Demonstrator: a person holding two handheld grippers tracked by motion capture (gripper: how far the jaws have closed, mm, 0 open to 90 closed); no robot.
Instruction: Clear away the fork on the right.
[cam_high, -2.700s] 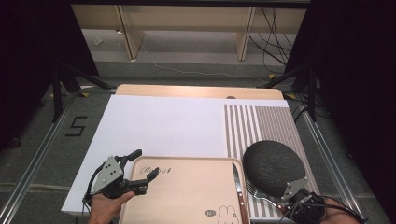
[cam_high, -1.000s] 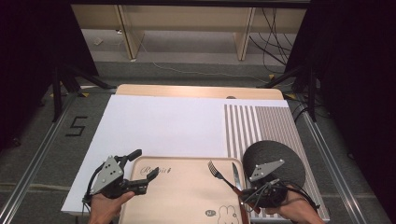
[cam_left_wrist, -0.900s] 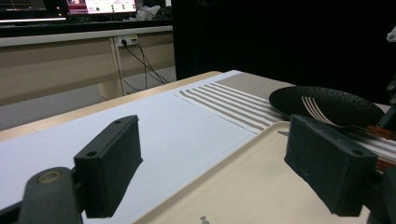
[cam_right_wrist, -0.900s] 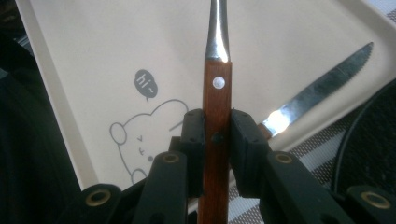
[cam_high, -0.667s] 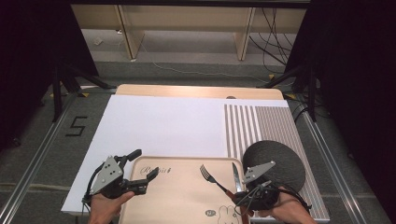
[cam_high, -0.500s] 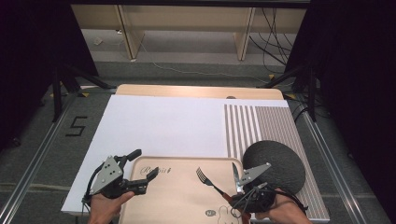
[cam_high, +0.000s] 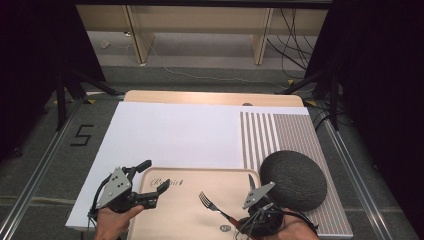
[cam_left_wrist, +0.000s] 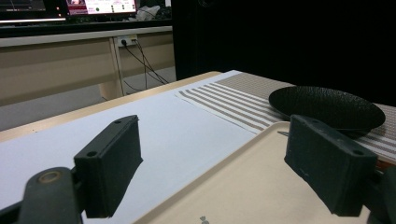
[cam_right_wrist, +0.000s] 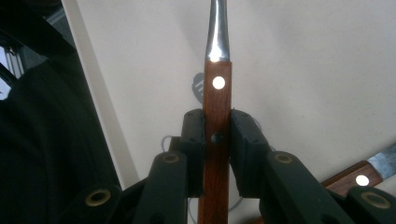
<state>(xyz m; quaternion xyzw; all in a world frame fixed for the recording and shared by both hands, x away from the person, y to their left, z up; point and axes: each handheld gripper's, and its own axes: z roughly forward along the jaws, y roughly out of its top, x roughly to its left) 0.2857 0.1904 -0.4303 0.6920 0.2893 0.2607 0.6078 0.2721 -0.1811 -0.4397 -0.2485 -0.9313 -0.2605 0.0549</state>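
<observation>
High view: the right gripper (cam_high: 239, 220) has carried the fork (cam_high: 212, 205) leftward off the black plate (cam_high: 293, 179) over the tray (cam_high: 190, 200) — placement looks close. Left gripper view: jaws apart, straddling the tray rim. Right gripper view: jaws clamped on the fork's wooden handle (cam_right_wrist: 215, 121) — a knife (cam_right_wrist: 369, 175) lies nearby.

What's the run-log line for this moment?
right tool: shut on fork handle, over tray | left tool: open, at tray edge | plate: on mat
</observation>
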